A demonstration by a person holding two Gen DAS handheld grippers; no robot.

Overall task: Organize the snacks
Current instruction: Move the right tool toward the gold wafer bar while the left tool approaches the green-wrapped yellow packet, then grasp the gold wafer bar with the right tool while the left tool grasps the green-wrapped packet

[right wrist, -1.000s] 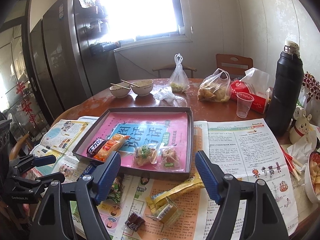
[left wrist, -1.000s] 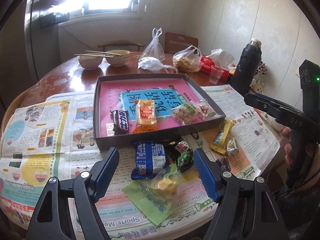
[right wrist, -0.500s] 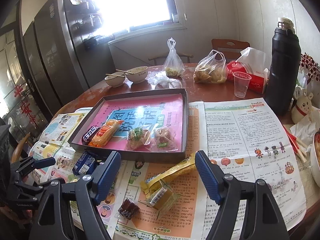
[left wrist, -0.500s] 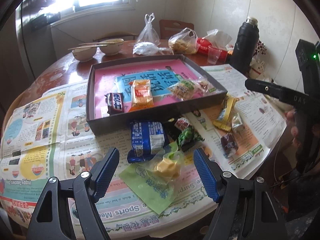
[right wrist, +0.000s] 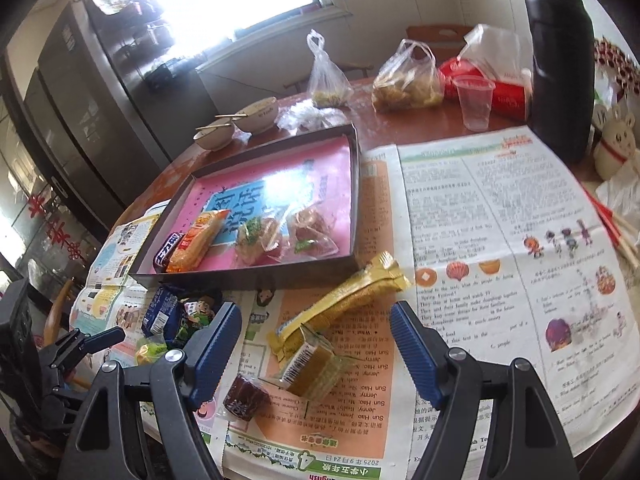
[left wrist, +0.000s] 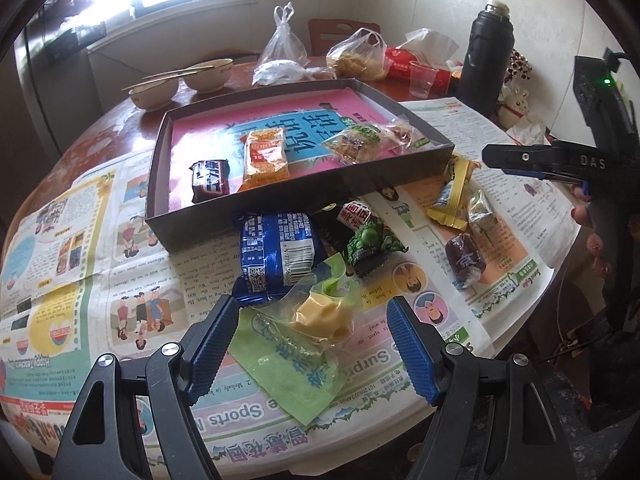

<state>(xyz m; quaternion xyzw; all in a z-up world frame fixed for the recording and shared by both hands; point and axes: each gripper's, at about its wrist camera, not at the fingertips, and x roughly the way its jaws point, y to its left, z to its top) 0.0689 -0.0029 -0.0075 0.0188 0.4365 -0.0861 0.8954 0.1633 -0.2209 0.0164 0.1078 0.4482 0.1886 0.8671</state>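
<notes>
A green-wrapped pastry [left wrist: 316, 320] is lying on the newspaper [left wrist: 120, 280] at six o'clock of the tray [left wrist: 280, 196], between the left gripper [left wrist: 310, 344]'s released jaws; its loose, crinkly film is risking a slip. The right gripper [right wrist: 316, 354], also unclenched, is hovering over an olive packet [right wrist: 314, 364] beside a gold bar [right wrist: 352, 296].

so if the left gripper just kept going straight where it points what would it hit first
Most likely the green-wrapped snack with the yellow piece inside, lying on the newspaper between the open fingers of the left gripper. The blue packet lies just beyond it. Depth is hard to judge through the fisheye.
</notes>
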